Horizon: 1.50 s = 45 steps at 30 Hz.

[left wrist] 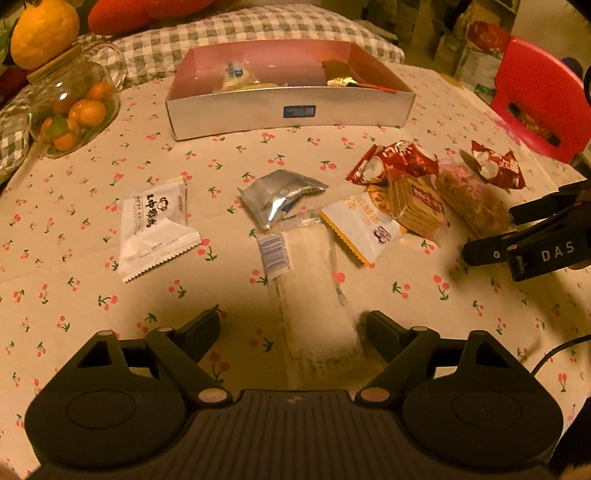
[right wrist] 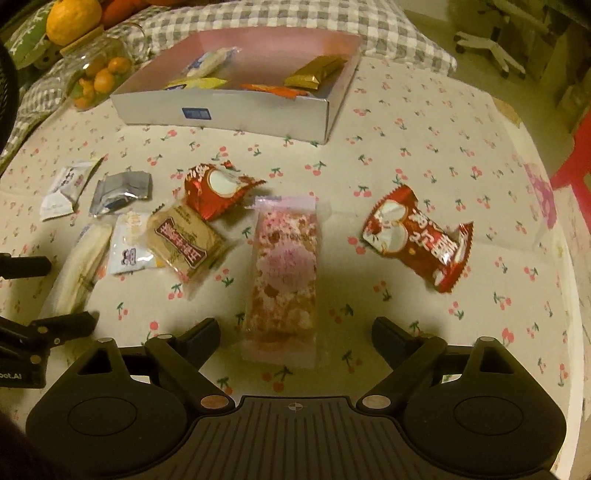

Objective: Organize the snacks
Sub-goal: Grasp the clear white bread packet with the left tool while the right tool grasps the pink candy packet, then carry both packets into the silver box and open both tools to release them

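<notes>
- Snacks lie loose on cherry-print tablecloth (right wrist: 424, 122), near front of box (left wrist: 288, 110); a few already inside box.
- Box holds gold packet (right wrist: 314, 72), orange packet (right wrist: 275, 89), white-blue packet (right wrist: 210, 61); rest hidden by front wall.
- Jar (left wrist: 74, 107) w/ small oranges, left of box.
- Left gripper (left wrist: 291, 332): wide apart, pale long pack (left wrist: 314, 295) between, not pinched.
- Right gripper (right wrist: 295, 334): wide apart, pink bar (right wrist: 284, 273) between, no grip.

Cream tablecloth (right wrist: 424, 155) dotted with red cherries; grey-white checked cushion (left wrist: 258, 26); silver box (left wrist: 288, 110), pink inside; two red snack packets (right wrist: 417, 238); pink speckled bar (right wrist: 284, 273); silver foil pouch (left wrist: 277, 195).
</notes>
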Each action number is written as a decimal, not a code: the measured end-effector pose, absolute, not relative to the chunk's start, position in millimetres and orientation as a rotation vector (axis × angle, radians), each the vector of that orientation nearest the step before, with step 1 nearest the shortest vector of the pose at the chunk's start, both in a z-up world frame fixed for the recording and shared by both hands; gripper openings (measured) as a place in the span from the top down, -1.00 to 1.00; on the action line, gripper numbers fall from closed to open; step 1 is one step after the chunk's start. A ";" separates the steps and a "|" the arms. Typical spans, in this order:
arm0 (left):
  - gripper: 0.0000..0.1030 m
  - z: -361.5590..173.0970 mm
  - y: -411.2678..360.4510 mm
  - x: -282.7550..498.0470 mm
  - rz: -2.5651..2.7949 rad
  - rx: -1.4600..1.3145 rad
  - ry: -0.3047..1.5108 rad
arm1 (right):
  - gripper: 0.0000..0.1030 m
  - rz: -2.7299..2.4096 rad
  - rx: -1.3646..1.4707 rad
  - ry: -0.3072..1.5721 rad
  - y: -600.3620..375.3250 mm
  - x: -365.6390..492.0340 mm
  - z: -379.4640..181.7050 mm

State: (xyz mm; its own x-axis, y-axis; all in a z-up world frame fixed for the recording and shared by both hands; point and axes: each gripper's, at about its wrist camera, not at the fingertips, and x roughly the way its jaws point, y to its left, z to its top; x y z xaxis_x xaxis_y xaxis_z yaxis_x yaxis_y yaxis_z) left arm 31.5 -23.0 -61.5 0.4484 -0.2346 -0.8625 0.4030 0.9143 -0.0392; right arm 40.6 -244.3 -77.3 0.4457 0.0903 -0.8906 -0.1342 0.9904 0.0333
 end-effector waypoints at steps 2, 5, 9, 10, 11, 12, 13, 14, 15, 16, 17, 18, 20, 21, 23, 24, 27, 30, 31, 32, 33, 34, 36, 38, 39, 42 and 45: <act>-0.57 -61.1 -22.4 32.6 -0.392 0.180 1.030 | -0.78 0.141 -0.047 1.090 -242.8 42.8 -77.5; -0.44 -60.5 -21.8 33.3 -0.384 0.181 1.024 | -0.78 0.142 -0.048 1.075 -241.4 45.5 -78.2; -0.14 -59.1 -19.9 33.8 -0.371 0.185 1.015 | -0.74 0.139 -0.060 1.049 -239.8 47.2 -78.4; -0.10 -58.5 -18.8 34.4 -0.371 0.181 1.014 | -0.73 0.139 -0.064 1.044 -239.4 47.4 -78.4; -0.02 -57.7 -17.5 35.0 -0.370 0.175 1.015 | -0.73 0.138 -0.068 1.039 -239.1 47.3 -78.3; 0.07 -57.2 -16.5 35.7 -0.368 0.172 1.016 | -0.72 0.135 -0.074 1.033 -238.6 47.2 -78.1; 0.13 -56.4 -15.4 36.4 -0.368 0.168 1.017 | -0.68 0.135 -0.080 1.026 -238.1 47.1 -78.0; 0.23 -55.8 -14.2 37.3 -0.370 0.163 1.018 | -0.61 0.137 -0.084 1.020 -237.5 46.9 -77.6; 0.29 -55.3 -13.4 37.8 -0.369 0.158 1.020 | -0.57 0.141 -0.087 1.016 -236.9 46.7 -77.1; 0.30 -55.1 -12.7 38.4 -0.368 0.152 1.024 | -0.48 0.145 -0.089 1.012 -236.2 46.4 -76.6; 0.34 -55.0 -11.8 39.2 -0.369 0.145 1.027 | -0.38 0.148 -0.091 1.008 -235.5 46.2 -76.1; 0.37 -54.9 -11.6 39.9 -0.370 0.141 1.028 | -0.33 0.152 -0.093 1.004 -234.8 45.7 -75.7; 0.39 -54.5 -10.9 40.3 -0.372 0.135 1.031 | -0.16 0.158 -0.098 0.997 -232.9 45.1 -74.6; 0.41 -54.2 -10.7 40.6 -0.372 0.133 1.032 | -0.10 0.162 -0.101 0.993 -232.0 45.0 -73.9; 0.44 -53.5 -10.1 41.4 -0.373 0.126 1.037 | 0.24 0.167 -0.103 0.988 -231.0 44.9 -72.4; 0.45 -53.3 -9.8 41.8 -0.374 0.122 1.040 | 0.31 0.164 -0.106 0.986 -230.7 44.8 -71.7; 0.47 -52.8 -9.4 42.9 -0.372 0.115 1.046 | 0.39 0.153 -0.116 0.976 -230.2 45.2 -69.9; 0.50 -51.2 -7.4 43.7 -0.372 0.103 1.054 | 0.40 0.153 -0.108 0.975 -231.6 45.5 -67.2; 0.50 -50.4 -6.7 43.9 -0.372 0.098 1.056 | 0.40 0.154 -0.098 0.977 -232.6 45.5 -65.5; 0.51 -49.3 -6.0 44.0 -0.375 0.094 1.057 | 0.40 0.155 -0.088 0.978 -233.4 45.5 -63.5; 0.52 -48.4 -5.7 43.9 -0.377 0.093 1.058 | 0.40 0.158 -0.078 0.978 -234.2 45.3 -61.6; 0.52 -47.3 -5.4 43.6 -0.379 0.091 1.057 | 0.40 0.162 -0.068 0.977 -234.8 44.9 -59.1; 0.53 -44.8 -4.8 42.9 -0.382 0.089 1.054 | 0.40 0.170 -0.051 0.975 -235.0 44.0 -54.4; 0.54 -42.2 -4.2 42.7 -0.385 0.085 1.052 | 0.40 0.177 -0.033 0.974 -234.8 42.7 -49.7; 0.54 -40.8 -4.0 42.2 -0.387 0.083 1.050 | 0.40 0.181 -0.024 0.973 -235.2 42.2 -47.3; 0.55 -35.7 -3.3 42.0 -0.394 0.075 1.043 | 0.40 0.194 0.007 0.972 -236.1 40.5 -40.5; 0.55 -29.8 -2.0 41.6 -0.404 0.062 1.031 | 0.40 0.203 0.038 0.969 -237.9 38.6 -34.3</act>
State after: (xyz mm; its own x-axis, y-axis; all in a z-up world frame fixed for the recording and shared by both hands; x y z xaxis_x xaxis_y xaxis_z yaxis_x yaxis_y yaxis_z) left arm 41.6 -2.0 -29.8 0.4474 -0.2978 -0.8433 0.3551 0.9246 -0.1381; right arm 38.6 -237.9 -34.3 0.5489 0.1886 -0.8144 -0.1545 0.9803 0.1229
